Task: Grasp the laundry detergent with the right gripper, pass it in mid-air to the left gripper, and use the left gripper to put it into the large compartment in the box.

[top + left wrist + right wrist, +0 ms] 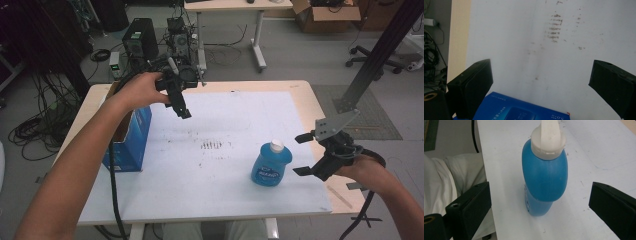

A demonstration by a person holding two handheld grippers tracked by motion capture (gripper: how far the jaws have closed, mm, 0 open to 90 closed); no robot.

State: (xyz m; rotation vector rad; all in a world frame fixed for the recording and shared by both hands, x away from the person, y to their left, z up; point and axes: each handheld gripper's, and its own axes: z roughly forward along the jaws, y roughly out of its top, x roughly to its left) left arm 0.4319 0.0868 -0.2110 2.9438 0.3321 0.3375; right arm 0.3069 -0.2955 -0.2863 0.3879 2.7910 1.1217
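Two grippers: both empty, nothing lifted yet.
Right gripper [303,154]: near right edge of the table, jaws spread wide and turned left toward the bottle; in the right gripper view the bottle stands ahead, framed between the jaws, clear of both.
Bottle [270,164]: blue with a white cap, upright on the white sheet, near right of centre, just beside the right gripper but not touched.
Progress: judged early; the approach to the bottle looks nearly lined up, while the grasp, the lift and any placing are all left to do.
White sheet [225,200]: covers most of the table, with dark smudges near its middle.
Blue box [131,145]: open-topped, at the left edge of the table, well apart from the bottle; what is inside cannot be told.
Left gripper [181,107]: held high over the far left, beside the box, jaws wide apart and pointing down; the left gripper view looks down past them at the box's blue side.
Left forearm: stretched forward from the near left corner, wrist bent down.
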